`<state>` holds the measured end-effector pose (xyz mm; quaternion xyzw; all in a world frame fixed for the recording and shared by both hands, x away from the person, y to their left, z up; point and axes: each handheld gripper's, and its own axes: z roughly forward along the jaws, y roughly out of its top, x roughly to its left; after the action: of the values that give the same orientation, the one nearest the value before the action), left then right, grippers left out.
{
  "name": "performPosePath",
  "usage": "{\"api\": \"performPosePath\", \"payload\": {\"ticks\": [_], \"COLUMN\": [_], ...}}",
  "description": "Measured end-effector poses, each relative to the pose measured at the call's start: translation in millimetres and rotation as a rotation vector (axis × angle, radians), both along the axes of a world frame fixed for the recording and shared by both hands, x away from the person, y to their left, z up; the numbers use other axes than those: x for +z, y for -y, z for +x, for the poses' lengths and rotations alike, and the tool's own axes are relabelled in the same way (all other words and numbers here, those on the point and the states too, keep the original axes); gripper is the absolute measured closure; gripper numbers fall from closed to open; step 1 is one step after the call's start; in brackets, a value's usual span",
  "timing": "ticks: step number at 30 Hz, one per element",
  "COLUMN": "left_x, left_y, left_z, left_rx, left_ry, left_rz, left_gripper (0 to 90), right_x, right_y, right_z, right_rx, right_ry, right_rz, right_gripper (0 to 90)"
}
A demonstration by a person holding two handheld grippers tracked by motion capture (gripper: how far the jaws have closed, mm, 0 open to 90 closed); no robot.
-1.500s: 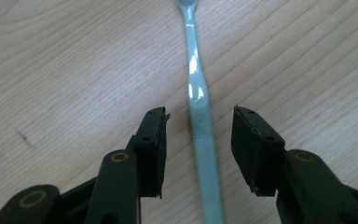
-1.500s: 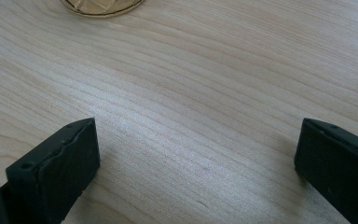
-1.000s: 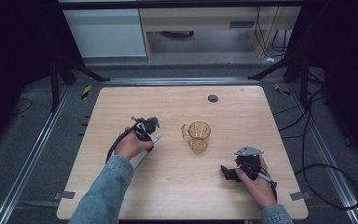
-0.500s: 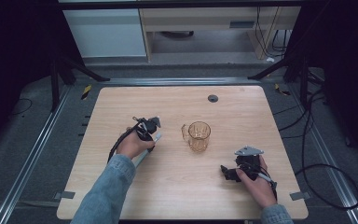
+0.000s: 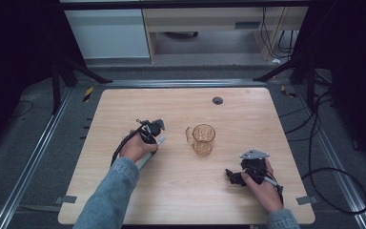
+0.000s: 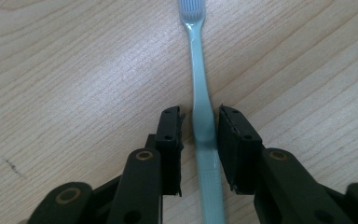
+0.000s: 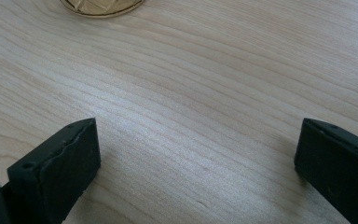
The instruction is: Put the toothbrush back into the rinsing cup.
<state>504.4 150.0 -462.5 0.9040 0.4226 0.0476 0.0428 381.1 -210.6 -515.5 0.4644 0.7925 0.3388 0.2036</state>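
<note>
A pale blue-green toothbrush lies flat on the wooden table, bristle end away from the camera. My left gripper straddles its handle with the jaws narrowly apart. The right jaw sits against the handle, and a thin strip of wood shows at the left jaw. In the high view the left gripper is left of centre over the toothbrush. A clear amber glass mug stands upright mid-table. My right gripper rests near the front right, wide open and holding nothing; the mug's base shows at the top edge.
A small dark round grommet is set in the table near its far edge. Black cables trail off the right side. Metal rails run along the table's sides.
</note>
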Motion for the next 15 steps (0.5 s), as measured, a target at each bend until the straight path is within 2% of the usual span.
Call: {"api": "performPosePath", "payload": {"ticks": [8, 12, 15], "left_x": [-0.8, -0.3, 4.0], "left_y": [1.3, 1.0, -0.3], "left_z": [-0.3, -1.5, -4.2], "left_rx": [-0.007, -0.013, -0.013], "left_ry": [0.011, 0.017, 0.039], "left_rz": [0.007, 0.007, -0.006], "left_gripper": [78.1, 78.5, 78.5], "right_x": [0.0, 0.0, -0.1], "right_y": [-0.1, -0.1, -0.1], "right_z": [0.0, 0.0, 0.0], "right_rx": [0.0, 0.001, 0.0], "right_ry": [0.0, 0.0, 0.001], "right_rz": [0.0, -0.001, -0.001], "right_gripper": [0.5, 0.5, 0.5]}}
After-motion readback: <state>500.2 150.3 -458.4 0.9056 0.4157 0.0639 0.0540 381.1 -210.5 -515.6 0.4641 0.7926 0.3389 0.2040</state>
